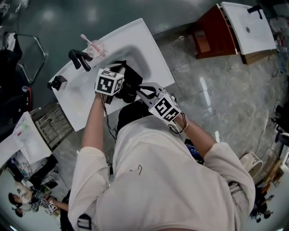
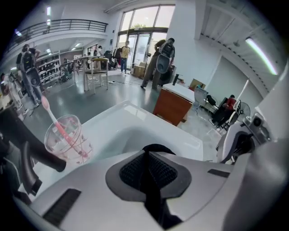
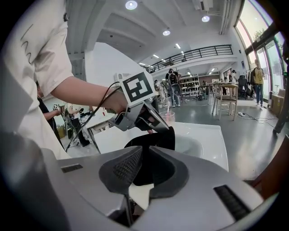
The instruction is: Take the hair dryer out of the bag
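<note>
Black bag (image 3: 156, 140) in left claw (image 2: 146, 152), right claw (image 3: 142, 153), contents hidden

Bright, even indoor light is seen in all three views. It is shed by round ceiling lights (image 3: 131, 5) and by tall windows (image 2: 143, 43), which are washed out. Glare is thrown off the white washbasin (image 1: 137, 38) and the polished floor (image 1: 204, 88). Straight lines are bent by fisheye distortion, and corners are blacked out. The black bag (image 3: 151, 142) is rendered as a flat, detail-free shape.
</note>
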The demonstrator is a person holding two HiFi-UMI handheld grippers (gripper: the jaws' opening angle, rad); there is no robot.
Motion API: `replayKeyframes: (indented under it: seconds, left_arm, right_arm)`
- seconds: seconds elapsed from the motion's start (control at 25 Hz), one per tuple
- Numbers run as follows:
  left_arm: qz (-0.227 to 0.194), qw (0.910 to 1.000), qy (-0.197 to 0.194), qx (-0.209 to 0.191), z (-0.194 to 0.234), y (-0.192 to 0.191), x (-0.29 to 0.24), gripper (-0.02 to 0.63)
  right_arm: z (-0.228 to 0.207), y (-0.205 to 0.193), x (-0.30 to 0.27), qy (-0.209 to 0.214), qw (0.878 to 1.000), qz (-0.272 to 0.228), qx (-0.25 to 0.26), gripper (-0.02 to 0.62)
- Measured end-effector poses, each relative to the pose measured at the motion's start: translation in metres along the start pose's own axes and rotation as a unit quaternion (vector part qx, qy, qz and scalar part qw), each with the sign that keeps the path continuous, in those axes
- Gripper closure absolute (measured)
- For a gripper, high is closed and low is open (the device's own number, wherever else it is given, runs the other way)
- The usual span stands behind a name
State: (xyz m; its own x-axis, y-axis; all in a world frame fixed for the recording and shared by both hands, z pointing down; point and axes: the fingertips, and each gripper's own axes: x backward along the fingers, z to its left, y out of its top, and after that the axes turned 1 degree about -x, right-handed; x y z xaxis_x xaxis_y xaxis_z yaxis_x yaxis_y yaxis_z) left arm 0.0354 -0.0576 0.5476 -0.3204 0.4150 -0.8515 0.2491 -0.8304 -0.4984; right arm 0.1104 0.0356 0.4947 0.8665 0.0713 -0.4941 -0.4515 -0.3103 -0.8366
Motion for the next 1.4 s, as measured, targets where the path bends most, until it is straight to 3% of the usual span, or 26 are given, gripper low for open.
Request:
replayKeyframes:
  seconds: [0.16, 0.28, 0.4, 0.48, 0.72, 1.0, 1.24, 1.4]
  left_arm:
    - [0.017, 0.9989, -0.019, -0.039, 0.001, -0.001, -0.010, 0.571]
    - [0.020, 0.9967, -0.055, -0.057, -0.006, -0.005, -0.014, 0.571]
    - [0.027, 0.9900, -0.110, -0.084, -0.019, -0.013, -0.010, 0.571]
    - [0.029, 0.9839, -0.143, -0.103, -0.023, -0.019, -0.004, 0.571]
    - [0.018, 0.9691, -0.212, -0.125, -0.030, -0.040, 0.009, 0.571]
    - [0.004, 0.9608, -0.226, -0.160, -0.027, -0.058, 0.008, 0.571]
    - [-0.047, 0.9680, -0.205, -0.137, -0.017, -0.039, 0.009, 0.571]
    - [-0.052, 0.9668, -0.219, -0.121, -0.014, -0.035, 0.002, 0.571]
  right_arm:
    - [0.009, 0.011, -0.012, 0.005, 1.000, -0.008, -0.007, 0.557]
    - [0.023, 0.011, -0.024, 0.004, 1.000, 0.002, -0.016, 0.557]
    - [0.031, 0.008, -0.034, 0.000, 0.997, 0.004, -0.080, 0.557]
    - [0.031, 0.008, -0.043, -0.014, 0.993, 0.003, -0.116, 0.557]
    - [0.031, -0.009, -0.066, -0.079, 0.988, 0.049, -0.125, 0.528]
    - [0.016, -0.038, -0.070, -0.153, 0.973, 0.127, -0.114, 0.488]
    - [0.021, -0.055, -0.078, -0.154, 0.965, 0.202, -0.066, 0.459]
    - [0.029, -0.046, -0.088, -0.145, 0.965, 0.208, -0.067, 0.446]
